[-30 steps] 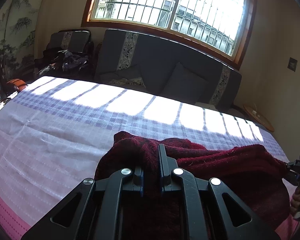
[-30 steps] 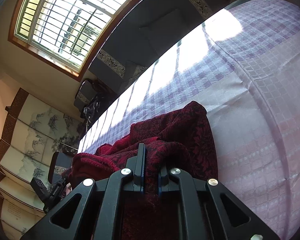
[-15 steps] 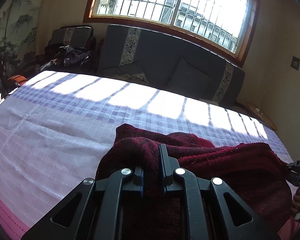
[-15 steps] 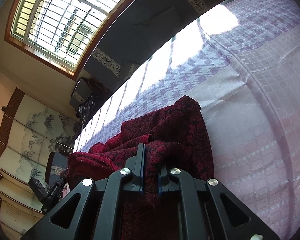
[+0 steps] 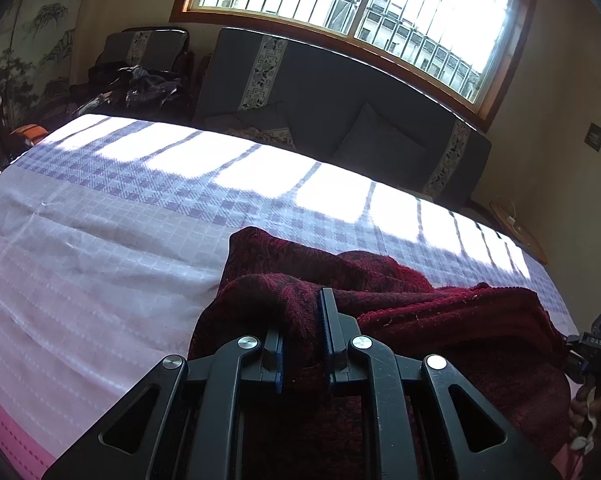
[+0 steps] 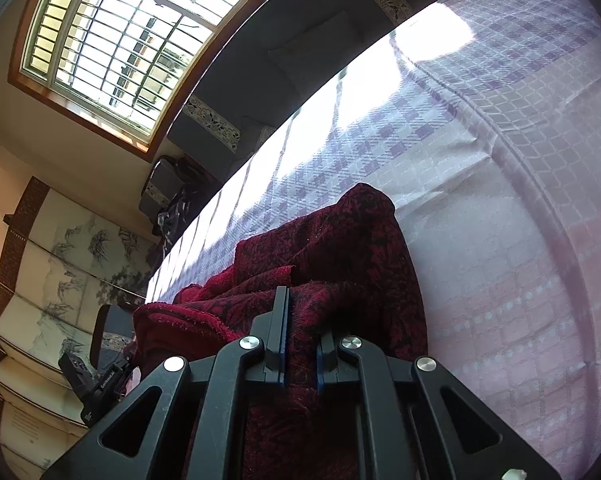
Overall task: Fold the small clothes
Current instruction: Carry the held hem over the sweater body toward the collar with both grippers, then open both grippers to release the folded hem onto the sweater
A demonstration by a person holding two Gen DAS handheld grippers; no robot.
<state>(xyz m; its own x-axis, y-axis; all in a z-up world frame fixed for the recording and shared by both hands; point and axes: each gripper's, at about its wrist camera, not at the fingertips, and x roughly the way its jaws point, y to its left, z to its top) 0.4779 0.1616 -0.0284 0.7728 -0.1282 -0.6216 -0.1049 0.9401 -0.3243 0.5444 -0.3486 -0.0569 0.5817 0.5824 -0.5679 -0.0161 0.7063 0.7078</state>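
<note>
Plainly, maroon garment pinched between left tool fingers

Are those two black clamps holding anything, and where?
Yes. Left gripper and right gripper each pinch a bunched fold of the dark red garment; exact part unclear.

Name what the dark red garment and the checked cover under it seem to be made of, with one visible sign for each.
Dark red garment: probably a thick knit or chenille-like fabric, matt, with a fuzzy surface, loose fibres at its edge and a woven-in darker pattern. Checked cover: likely thin woven cotton or a blend, flat and smooth, with sharp creases and a faint sheen in the sunlight.
</note>
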